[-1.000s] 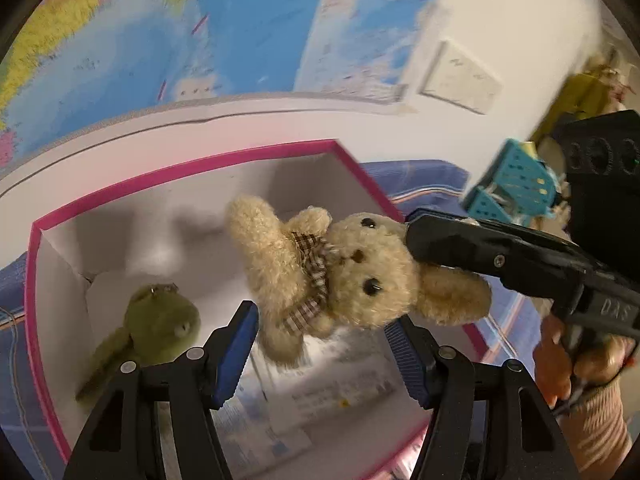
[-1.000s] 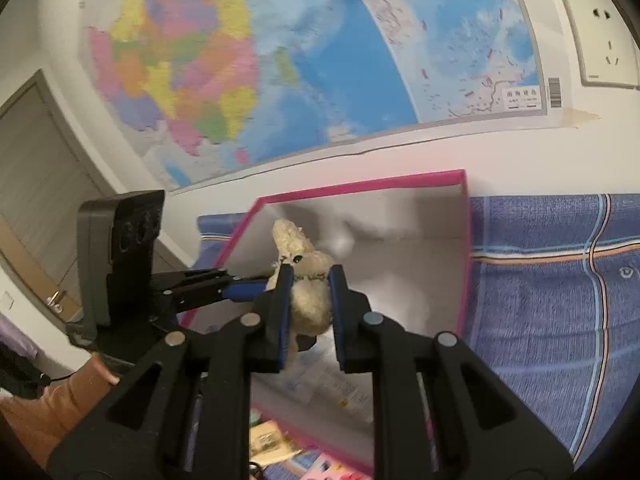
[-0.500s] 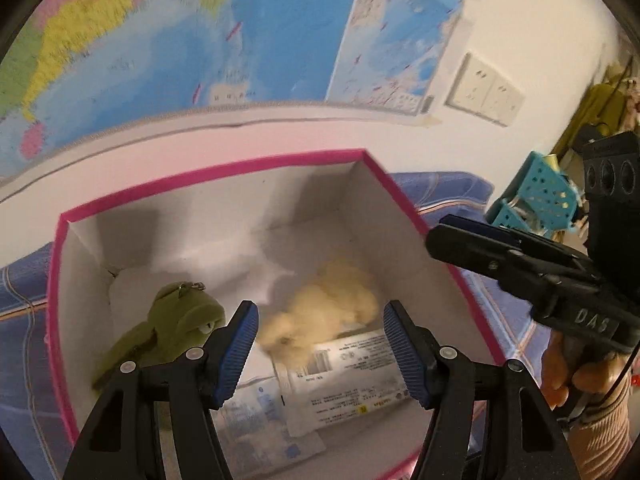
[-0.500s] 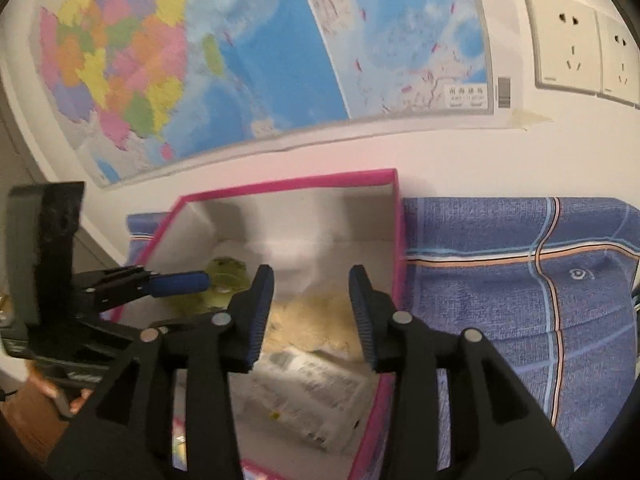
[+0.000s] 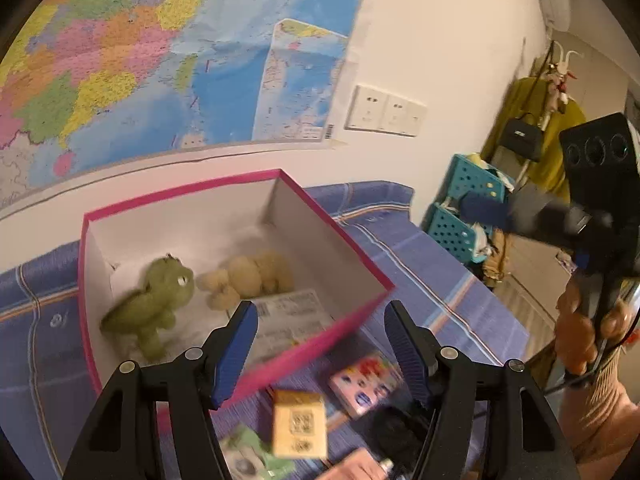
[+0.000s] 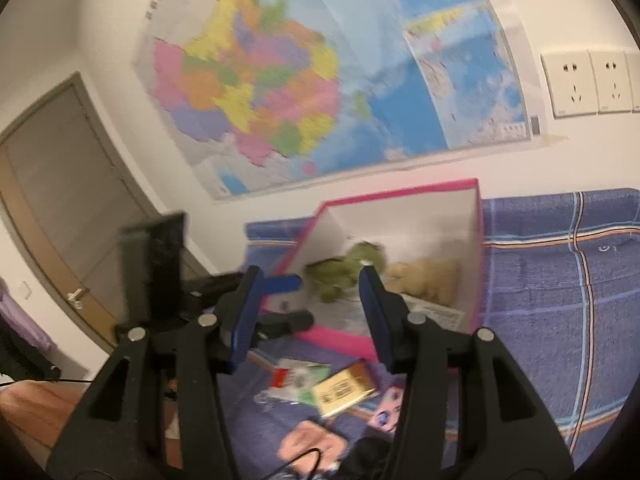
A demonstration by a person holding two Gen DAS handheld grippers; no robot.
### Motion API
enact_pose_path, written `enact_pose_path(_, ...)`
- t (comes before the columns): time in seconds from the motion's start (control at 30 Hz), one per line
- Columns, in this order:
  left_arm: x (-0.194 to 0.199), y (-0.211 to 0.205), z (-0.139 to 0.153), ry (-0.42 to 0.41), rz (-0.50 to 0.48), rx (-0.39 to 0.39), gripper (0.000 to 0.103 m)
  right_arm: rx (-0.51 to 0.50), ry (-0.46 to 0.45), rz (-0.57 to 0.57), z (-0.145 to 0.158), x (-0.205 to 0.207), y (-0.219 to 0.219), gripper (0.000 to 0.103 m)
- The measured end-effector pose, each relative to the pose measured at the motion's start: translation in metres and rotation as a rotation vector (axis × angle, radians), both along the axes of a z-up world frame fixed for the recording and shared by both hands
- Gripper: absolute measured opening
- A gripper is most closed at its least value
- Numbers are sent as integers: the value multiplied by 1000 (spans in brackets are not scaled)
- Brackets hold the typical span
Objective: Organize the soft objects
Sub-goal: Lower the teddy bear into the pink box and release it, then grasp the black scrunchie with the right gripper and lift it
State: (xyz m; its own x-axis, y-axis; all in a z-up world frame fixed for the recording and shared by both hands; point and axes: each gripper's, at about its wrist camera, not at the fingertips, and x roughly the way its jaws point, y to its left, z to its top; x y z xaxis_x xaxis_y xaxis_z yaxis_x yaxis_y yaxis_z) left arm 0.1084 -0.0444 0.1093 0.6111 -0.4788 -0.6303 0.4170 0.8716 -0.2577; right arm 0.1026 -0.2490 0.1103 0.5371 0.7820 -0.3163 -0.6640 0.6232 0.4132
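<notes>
Resting now in the pink-rimmed white cardboard box [image 5: 336, 226] at frame centre, the tan plush bear [image 5: 248, 276] has dropped from the right gripper [image 6: 310, 312], whose jaws stand apart and empty; the left gripper [image 5: 320, 344] gapes too; two soft toys are boxed, the bear beside one green plush dinosaur [image 5: 154, 300]; one placement done.
</notes>
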Motion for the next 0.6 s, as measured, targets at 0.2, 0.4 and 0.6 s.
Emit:
enact_pose_path(0.2, -43, -4, -15, 17, -65, 13, 67, 3, -66, -10, 13, -60, -15, 58)
enact_pose_path(0.4, -73, -21, -56, 94, -148, 55, 67, -88, -18, -106, -23, -104, -40, 58)
enact_pose_path(0.6, -91, -47, -97, 188, -233, 65, 67, -110, 106, -181, -75, -121, -67, 58)
